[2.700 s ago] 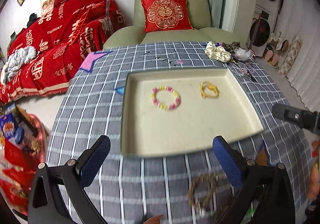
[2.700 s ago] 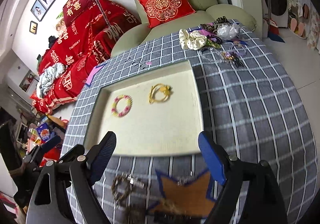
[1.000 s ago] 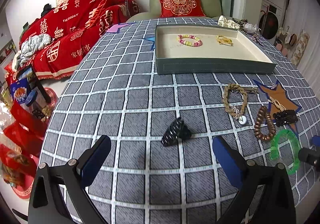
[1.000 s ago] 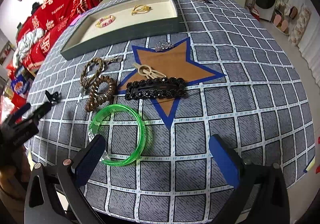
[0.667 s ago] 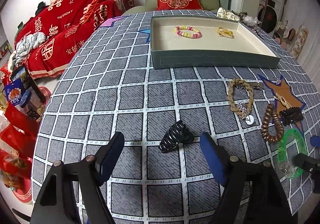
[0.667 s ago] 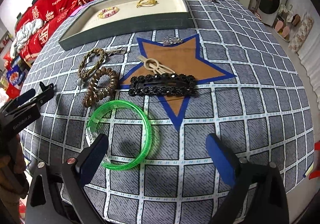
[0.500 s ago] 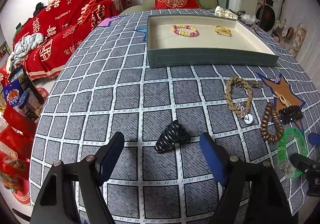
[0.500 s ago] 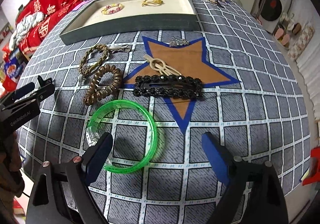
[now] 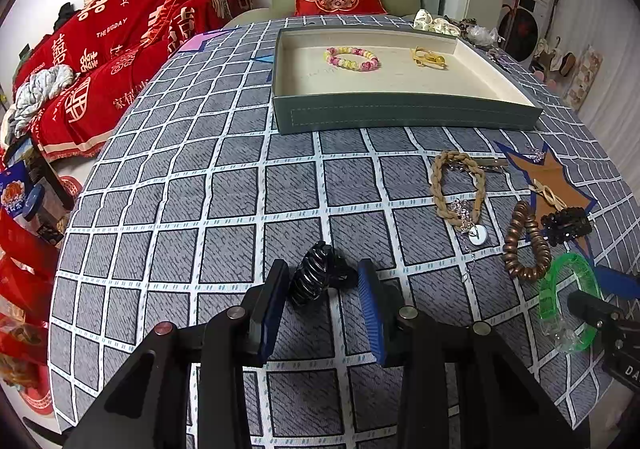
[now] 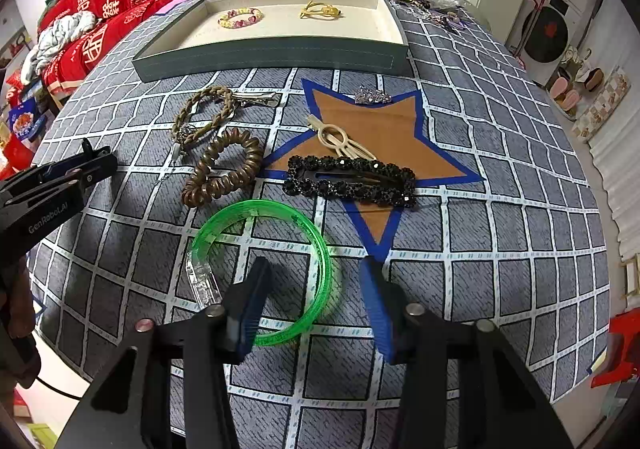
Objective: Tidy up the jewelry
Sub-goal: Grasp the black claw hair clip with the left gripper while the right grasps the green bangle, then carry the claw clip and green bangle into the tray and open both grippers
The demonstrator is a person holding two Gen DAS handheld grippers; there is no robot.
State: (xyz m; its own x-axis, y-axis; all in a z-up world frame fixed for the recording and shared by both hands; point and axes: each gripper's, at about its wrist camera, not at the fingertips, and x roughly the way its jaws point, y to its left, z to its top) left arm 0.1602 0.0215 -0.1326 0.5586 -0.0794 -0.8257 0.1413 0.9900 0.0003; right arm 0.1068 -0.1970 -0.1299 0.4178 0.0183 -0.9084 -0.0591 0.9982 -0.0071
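Between our left gripper [image 9: 323, 291] pads: black claw clip [image 9: 318, 277], jaws narrowed, contact unclear; right gripper [image 10: 314, 291] straddles green bangle [image 10: 262, 263], likewise.

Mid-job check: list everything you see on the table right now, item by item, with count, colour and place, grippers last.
tray: 1, grey-green, cream lining, far side of table
bead bracelet: 1, pink and yellow, in tray, left
gold piece: 1, yellow, in tray, right
claw clip: 1, black, near edge, between left fingers
braided band: 1, tan, before tray
coil tie: 1, brown, beside braided band
green bangle: 1, translucent, right rim between right fingers
beaded barrette: 1, black, on star's edge
cream clip: 1, on star
star patch: 1, brown, blue border
left gripper: part open around claw clip
right gripper: open
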